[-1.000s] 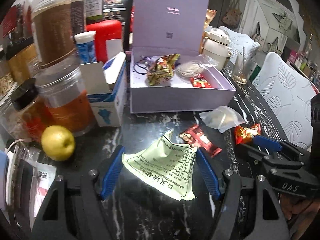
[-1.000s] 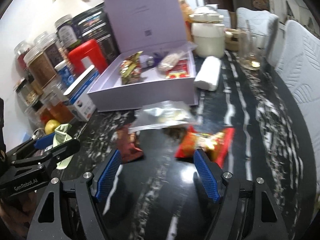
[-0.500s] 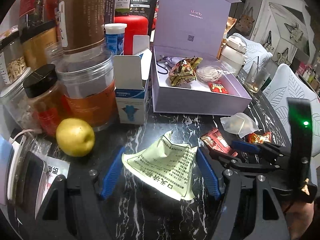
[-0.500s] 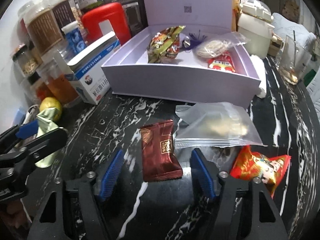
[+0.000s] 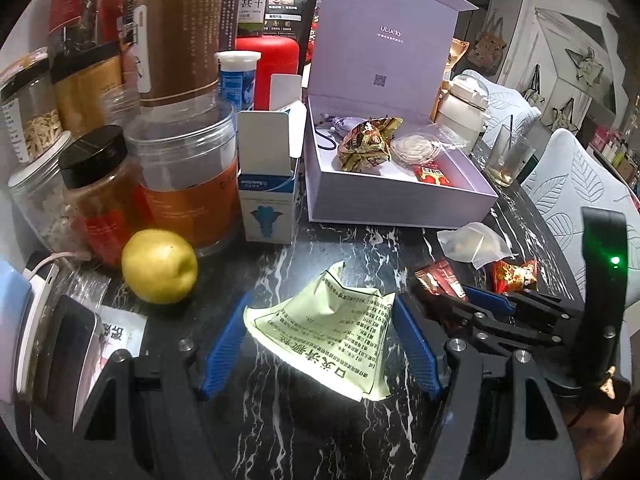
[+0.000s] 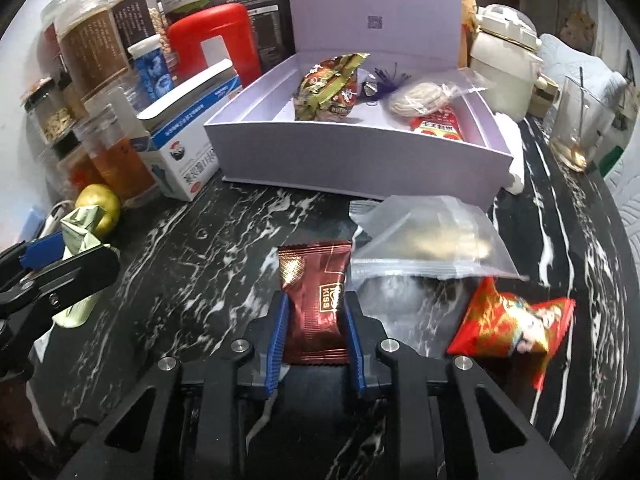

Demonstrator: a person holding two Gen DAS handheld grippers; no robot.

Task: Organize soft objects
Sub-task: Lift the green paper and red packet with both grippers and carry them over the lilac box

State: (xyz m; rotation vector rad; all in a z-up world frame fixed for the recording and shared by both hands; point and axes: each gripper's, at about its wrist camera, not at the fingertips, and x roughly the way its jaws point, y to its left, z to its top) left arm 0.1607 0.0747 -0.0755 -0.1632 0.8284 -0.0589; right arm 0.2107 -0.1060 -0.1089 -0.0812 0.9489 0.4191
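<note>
My left gripper [image 5: 320, 344] is open around a pale green printed packet [image 5: 328, 332] lying on the black marble table [image 5: 320, 248]; its blue pads sit at the packet's two sides. My right gripper [image 6: 316, 332] is shut on a dark red "KISS" wrapper [image 6: 314, 300], which also shows in the left wrist view [image 5: 438, 282]. A clear zip bag [image 6: 424, 240] and a red-gold snack packet [image 6: 508, 320] lie just right of it. The open lilac box [image 6: 352, 152] behind holds several small packets.
Jars and bottles [image 5: 172, 92], a blue-white carton [image 5: 266, 200] and a yellow apple [image 5: 160, 272] crowd the left. A phone [image 5: 60, 344] lies at the near left. A cream jug [image 6: 504, 60] and a glass [image 6: 580, 120] stand right of the box.
My right gripper has moved forward and closed on the dark red wrapper. My left gripper stays open around the green packet, with the view shifted slightly.
</note>
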